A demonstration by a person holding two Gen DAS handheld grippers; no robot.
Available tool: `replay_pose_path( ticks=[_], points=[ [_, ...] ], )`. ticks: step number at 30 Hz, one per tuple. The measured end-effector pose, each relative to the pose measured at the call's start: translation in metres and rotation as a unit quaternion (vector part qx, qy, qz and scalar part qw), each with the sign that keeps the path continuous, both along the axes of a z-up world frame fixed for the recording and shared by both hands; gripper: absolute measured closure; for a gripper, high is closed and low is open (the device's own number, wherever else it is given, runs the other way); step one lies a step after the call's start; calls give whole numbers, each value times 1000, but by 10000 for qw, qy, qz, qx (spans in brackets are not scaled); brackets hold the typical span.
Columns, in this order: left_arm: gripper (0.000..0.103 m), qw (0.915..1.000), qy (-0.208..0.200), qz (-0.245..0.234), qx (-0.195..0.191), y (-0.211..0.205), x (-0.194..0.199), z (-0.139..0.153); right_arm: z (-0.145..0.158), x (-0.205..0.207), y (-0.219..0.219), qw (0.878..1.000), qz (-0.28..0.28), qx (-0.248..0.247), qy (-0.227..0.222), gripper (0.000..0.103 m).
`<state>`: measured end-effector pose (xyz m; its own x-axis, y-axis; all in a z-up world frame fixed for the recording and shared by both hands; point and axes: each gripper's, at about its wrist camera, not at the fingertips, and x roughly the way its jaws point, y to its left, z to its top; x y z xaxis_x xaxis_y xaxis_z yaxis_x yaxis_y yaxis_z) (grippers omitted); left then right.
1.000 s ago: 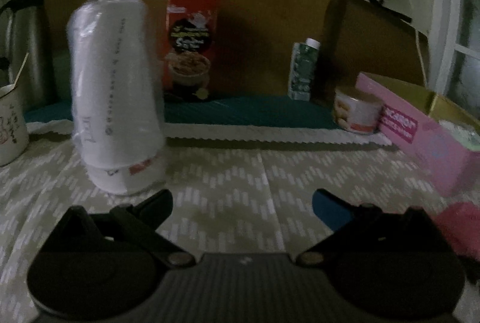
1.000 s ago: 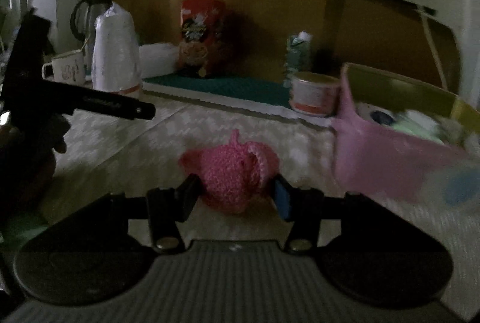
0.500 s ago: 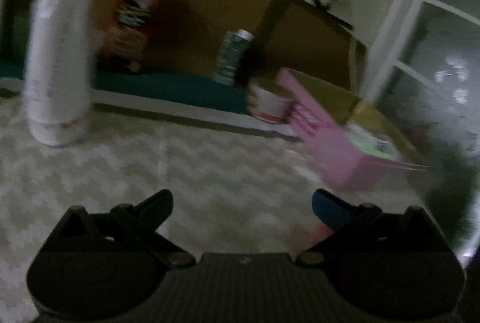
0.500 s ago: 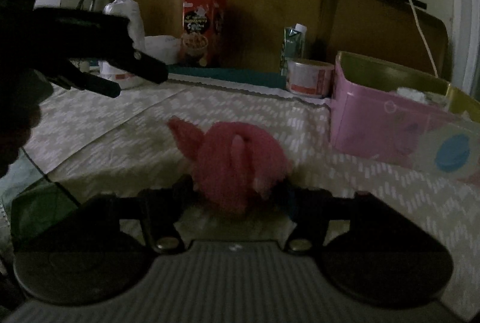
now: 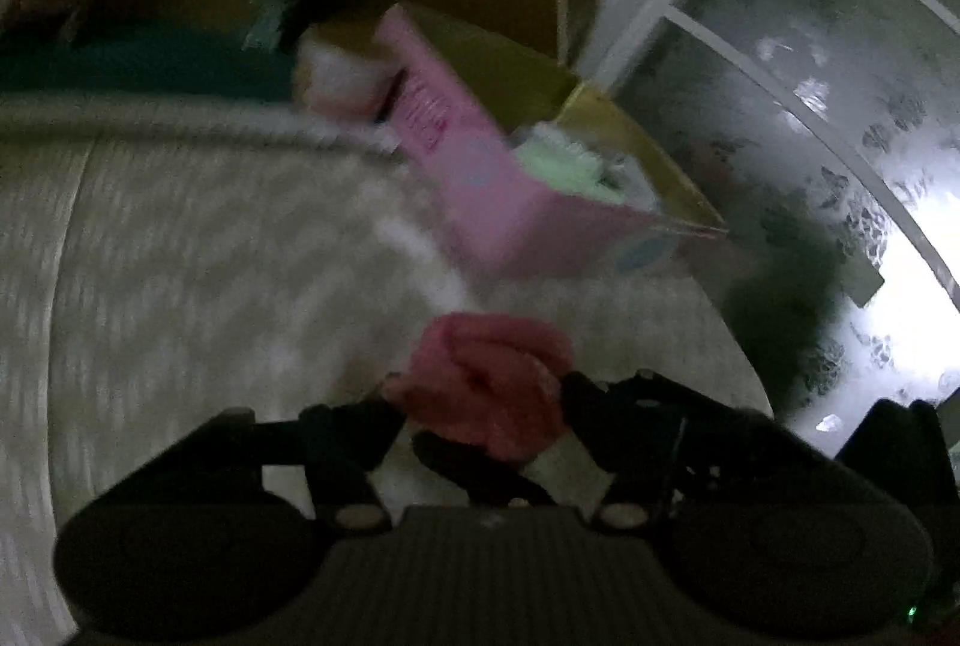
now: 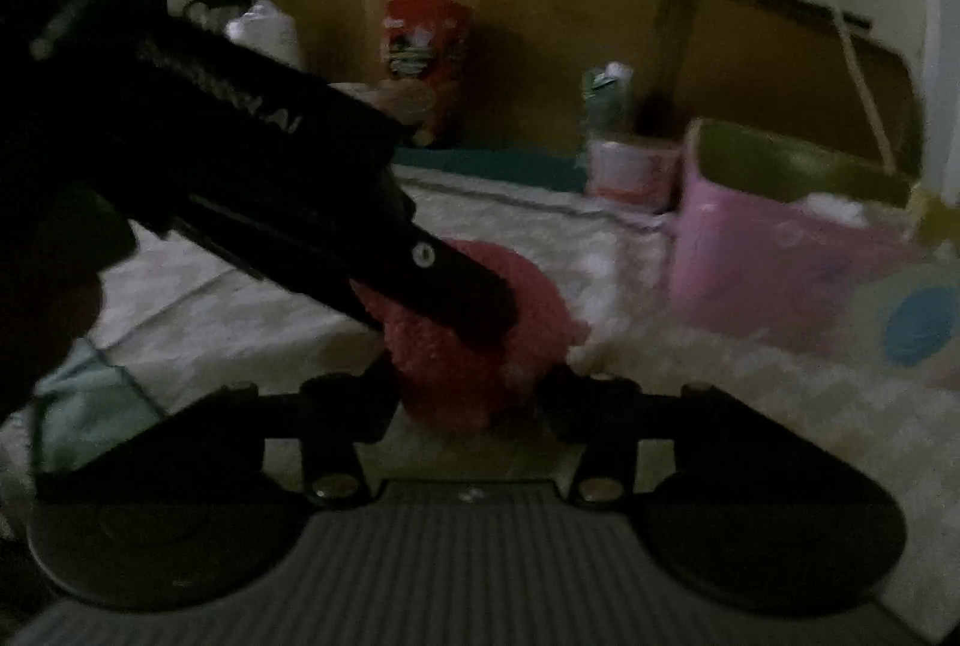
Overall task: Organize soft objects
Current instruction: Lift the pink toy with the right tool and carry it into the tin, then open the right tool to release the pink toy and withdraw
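**A:** Two grippers, one pink toy. Start with your left wrist view.

**B:** Your left gripper (image 5: 480, 406) has its jaws closing, with the toy (image 5: 486, 382) between them. The fingers look to touch both its sides, though blur keeps you from being sure how firmly. The toy sits just off the patterned cloth (image 5: 180, 256). Beyond it stands the pink box (image 5: 480, 178), open, with pale soft things inside. A window (image 5: 810, 105) is at the right.

**A:** And your right wrist view?

**B:** Your right gripper (image 6: 471, 394) is about half open, jaws closing too, and its fingers press the toy (image 6: 456, 376) from both sides. Your left gripper (image 6: 468, 310) reaches in from the upper left, its dark finger lying across the top of the toy. The box (image 6: 780, 262) stands well apart at the right, with a tub (image 6: 630, 166) and a red carton (image 6: 426, 51) behind.
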<state>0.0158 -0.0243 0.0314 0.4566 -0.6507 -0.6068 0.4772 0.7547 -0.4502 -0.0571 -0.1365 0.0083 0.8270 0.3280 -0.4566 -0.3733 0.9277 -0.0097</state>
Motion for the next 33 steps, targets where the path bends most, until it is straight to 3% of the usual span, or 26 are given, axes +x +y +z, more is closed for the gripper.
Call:
replay_pose_path(
  ticks=[6,10,12,15,17,19,21,25,33],
  points=[
    [42,9970,-683,-332,117,-50,30,56,32,18,-37,9963,-466,370,-622,52],
    [42,9954,-865,-364,205,-92,63,68,53,48,-67,9915,-818,454,-902,52],
    [35,9952,-857,-341,315,-111,88,64,58,70,-81,9911,-947,454,-815,51],
    [16,9965,-582,-127,583,-132,127,42,56,114,-100,9927,-1086,393,-345,49],
    [21,9970,-407,54,659,-141,144,30,51,137,-107,9906,-1355,184,-78,43],
    [14,9969,-471,188,601,-143,144,28,46,146,-115,9855,-1695,97,-14,21],
    [5,9958,-679,262,556,-144,137,31,45,135,-128,9803,-1934,298,-253,13],
    [3,9940,-900,308,535,-148,126,36,44,120,-144,9684,-2379,523,-540,13],
    [3,9904,-1227,389,500,-130,85,56,42,75,-147,9542,-2609,1283,-702,13]
  ],
)
